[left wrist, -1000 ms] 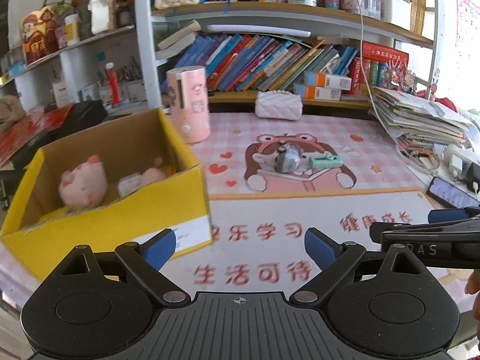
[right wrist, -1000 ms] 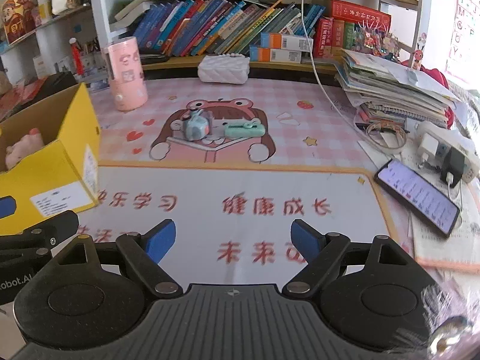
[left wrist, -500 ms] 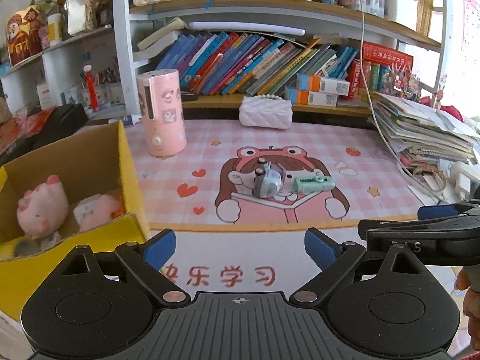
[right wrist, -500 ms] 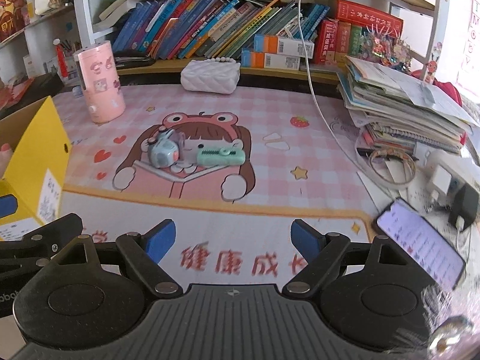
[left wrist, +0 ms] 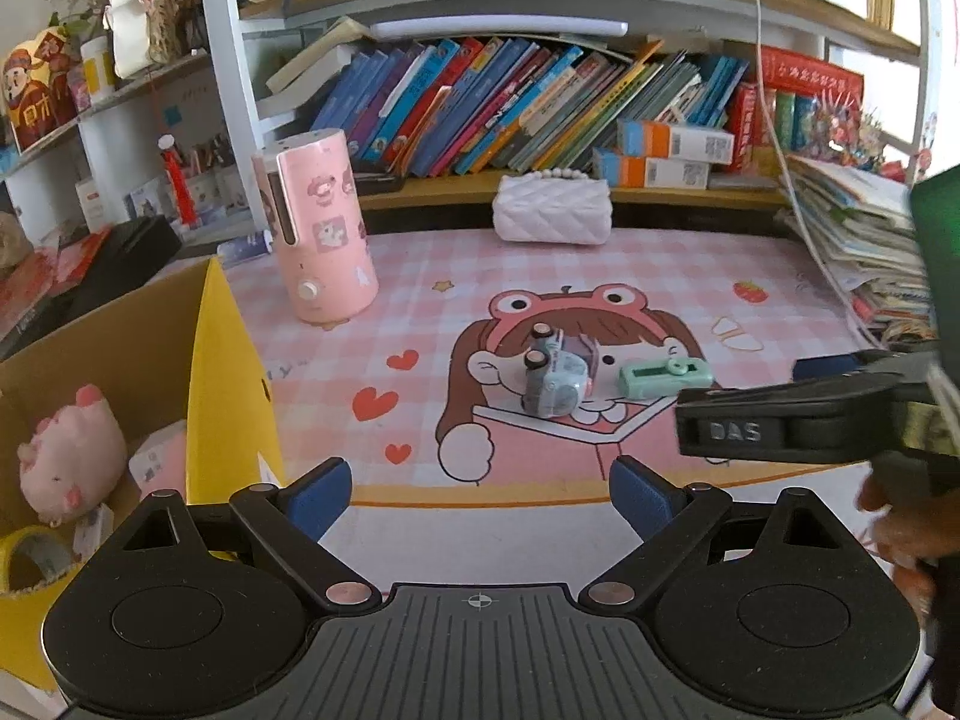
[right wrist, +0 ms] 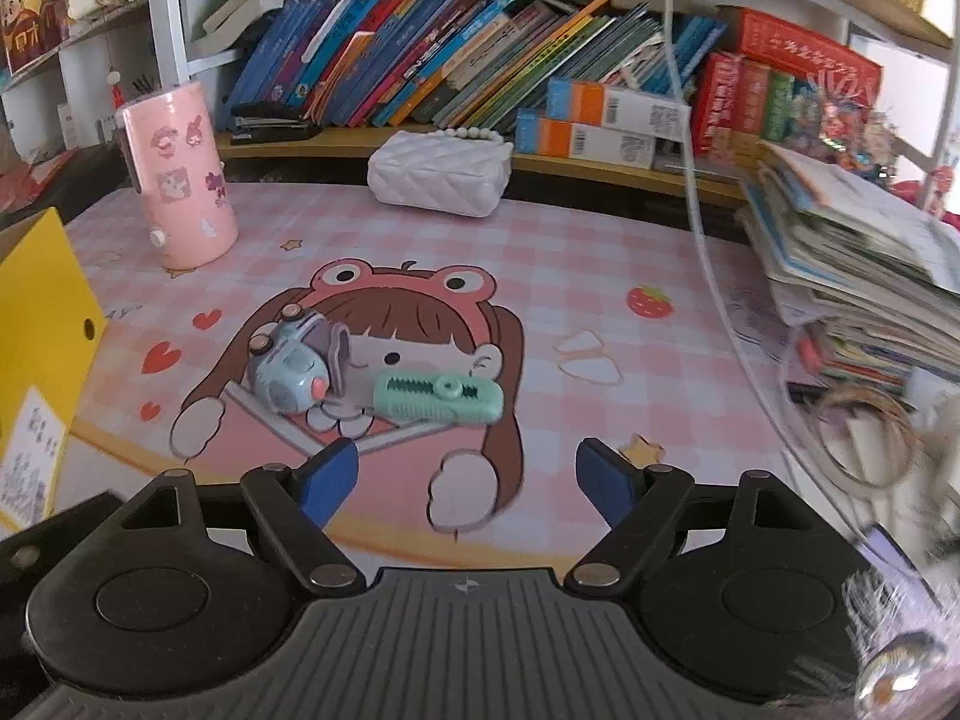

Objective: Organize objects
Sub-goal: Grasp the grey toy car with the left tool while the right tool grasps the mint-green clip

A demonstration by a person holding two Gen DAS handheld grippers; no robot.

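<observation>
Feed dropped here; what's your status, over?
Left gripper and right gripper open, empty. Blue toy and green clip on mat, short of right gripper. Path unobstructed.

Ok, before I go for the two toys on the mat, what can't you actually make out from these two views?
- Yellow box contents: left wrist view, the near wall and frame edge hide most beyond the pink plush pig.
- Far side of the blue toy car: hidden in both.
- Right gripper fingertips in left view: partly cut off by the frame edge.
- Right edge of right wrist view: blurred clutter.
</observation>
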